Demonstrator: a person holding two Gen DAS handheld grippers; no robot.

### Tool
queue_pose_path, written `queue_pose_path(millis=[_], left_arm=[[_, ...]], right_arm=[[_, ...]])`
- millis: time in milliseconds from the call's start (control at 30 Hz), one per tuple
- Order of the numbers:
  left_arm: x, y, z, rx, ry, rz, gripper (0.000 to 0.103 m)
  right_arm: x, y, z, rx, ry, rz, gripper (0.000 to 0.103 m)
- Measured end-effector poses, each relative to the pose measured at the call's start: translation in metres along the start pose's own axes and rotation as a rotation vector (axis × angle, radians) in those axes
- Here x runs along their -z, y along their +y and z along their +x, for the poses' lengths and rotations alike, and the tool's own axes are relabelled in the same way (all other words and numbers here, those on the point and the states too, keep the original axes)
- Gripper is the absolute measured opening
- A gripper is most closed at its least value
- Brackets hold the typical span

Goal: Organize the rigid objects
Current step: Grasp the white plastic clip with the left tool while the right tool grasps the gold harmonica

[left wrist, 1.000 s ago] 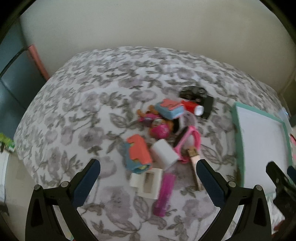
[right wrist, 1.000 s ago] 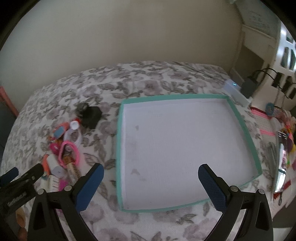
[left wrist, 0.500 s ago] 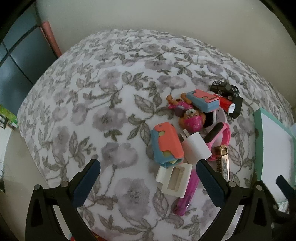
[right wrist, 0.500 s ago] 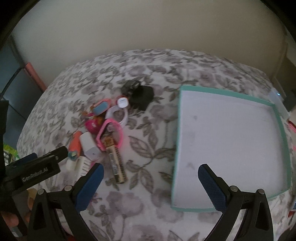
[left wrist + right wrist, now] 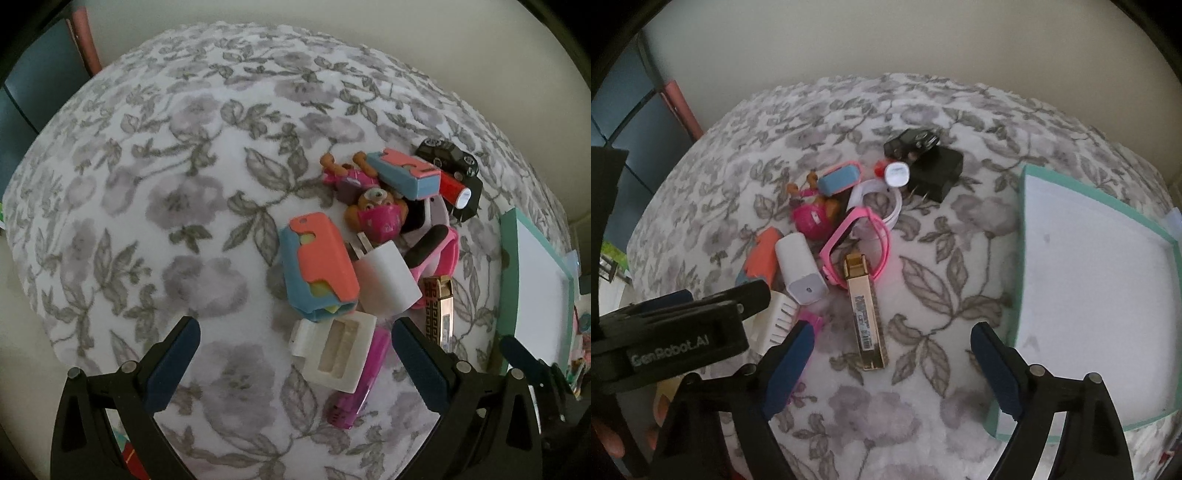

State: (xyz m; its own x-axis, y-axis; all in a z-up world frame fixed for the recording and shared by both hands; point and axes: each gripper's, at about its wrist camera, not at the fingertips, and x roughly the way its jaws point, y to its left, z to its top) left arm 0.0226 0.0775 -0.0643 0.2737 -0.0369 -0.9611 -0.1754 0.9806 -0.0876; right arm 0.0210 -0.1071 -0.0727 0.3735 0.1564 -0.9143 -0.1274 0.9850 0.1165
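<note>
Right wrist view: my right gripper (image 5: 890, 363), empty and closing, sits nearest the gold bar (image 5: 865, 312), whose long axis runs away between its fingers.

Both wrist views look steeply down, sharing the toy pile (image 5: 373, 254).

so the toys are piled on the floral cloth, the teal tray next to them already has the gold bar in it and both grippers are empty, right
Not quite: the teal tray holds nothing. In the right wrist view the gold bar lies on the floral cloth beside the pile. Otherwise correct: the left hand-held gripper and right hand-held gripper hold nothing.
</note>
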Motion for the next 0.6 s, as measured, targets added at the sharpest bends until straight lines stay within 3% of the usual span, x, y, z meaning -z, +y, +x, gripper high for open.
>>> queue_pose_path(millis=[233,500,600], left_arm=[[-0.004,-0.005,0.013,-0.035,0.028,0.031,0.103],[-0.014,-0.006,0.032,-0.034,0.05,0.047,0.102],[-0.017,-0.008,0.04,-0.02,0.058,0.063,0.094]], right_arm=[[-0.001,0.003,0.021,0.017,0.045,-0.011,0.078],[-0.004,0.003,0.041,0.026,0.079,-0.007,0.076],[-0.007,0.007,0.045,0.046,0.073,-0.024,0.076]])
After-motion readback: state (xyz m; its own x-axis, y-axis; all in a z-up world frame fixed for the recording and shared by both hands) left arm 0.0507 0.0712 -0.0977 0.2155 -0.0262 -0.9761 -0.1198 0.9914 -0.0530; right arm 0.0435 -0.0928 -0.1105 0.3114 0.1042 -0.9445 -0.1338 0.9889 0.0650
